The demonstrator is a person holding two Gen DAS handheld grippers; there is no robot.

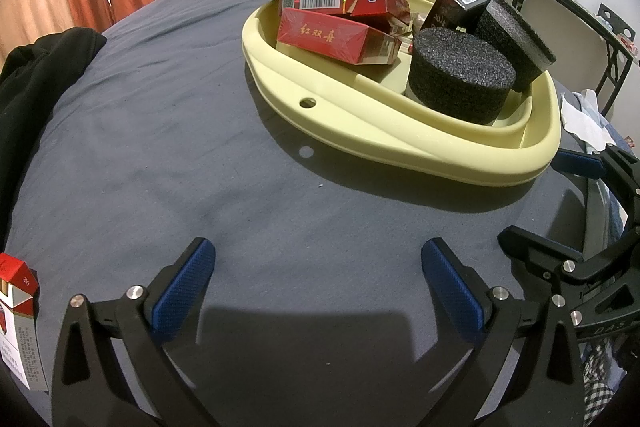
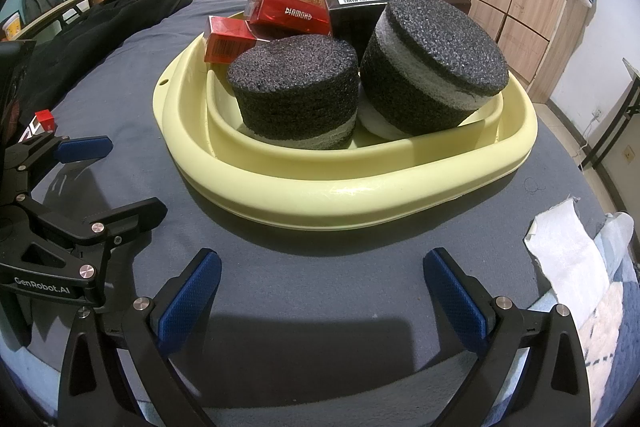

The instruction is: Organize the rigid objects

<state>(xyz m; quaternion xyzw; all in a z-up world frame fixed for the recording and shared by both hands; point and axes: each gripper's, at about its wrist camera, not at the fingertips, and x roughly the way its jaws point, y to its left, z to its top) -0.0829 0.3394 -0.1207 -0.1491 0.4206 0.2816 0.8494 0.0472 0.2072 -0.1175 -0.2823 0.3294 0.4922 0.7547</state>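
Both tools, left (image 1: 318, 291) and right (image 2: 322, 301), hang apart and empty over the bed (image 1: 160, 147). Most boxes and foam pucks fill the yellow tray (image 1: 400, 147); one red-and-white pack (image 1: 18, 323) stands at the left tool's outer side. I'd swing left, square the pads across its narrow faces, and close gently.

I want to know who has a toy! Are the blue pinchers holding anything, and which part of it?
Nothing is held. The left gripper and right gripper are both open over the grey sheet.
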